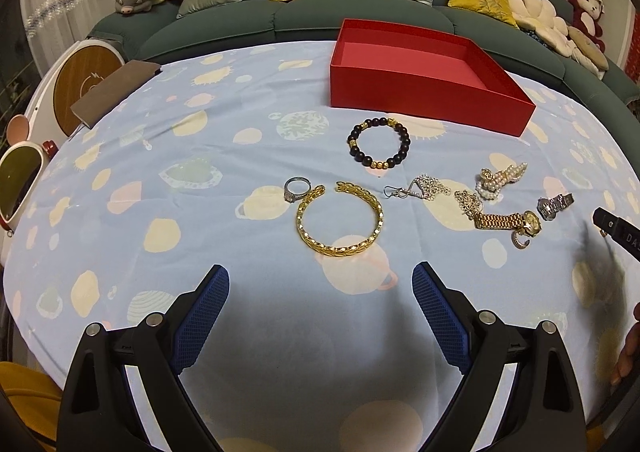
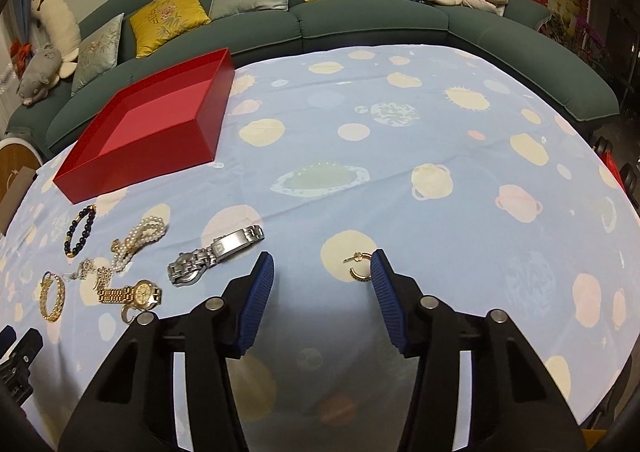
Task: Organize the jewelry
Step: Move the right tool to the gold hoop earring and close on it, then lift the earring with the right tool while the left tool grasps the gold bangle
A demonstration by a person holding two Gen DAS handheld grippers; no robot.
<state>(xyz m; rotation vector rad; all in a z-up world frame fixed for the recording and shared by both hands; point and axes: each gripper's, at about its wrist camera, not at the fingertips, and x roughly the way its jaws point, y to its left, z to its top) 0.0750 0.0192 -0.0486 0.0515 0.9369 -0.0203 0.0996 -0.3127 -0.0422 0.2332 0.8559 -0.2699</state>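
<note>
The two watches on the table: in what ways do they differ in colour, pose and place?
The gold watch is yellow gold with a pale dial facing up; the silver watch is steel grey.
The silver watch's band stretches out straight, while a curved piece curls under the gold watch's case.
The gold watch lies close to the other jewellery; the silver watch lies apart, nearer the right gripper.
Both rest on the tablecloth, outside the red box.

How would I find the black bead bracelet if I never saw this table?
Find the big red open box on the blue spotted tablecloth. Just in front of its near wall lies a closed ring of dark round beads. Unlike the gold bangle nearer the camera, it is mostly black, with a few gold beads.
</note>
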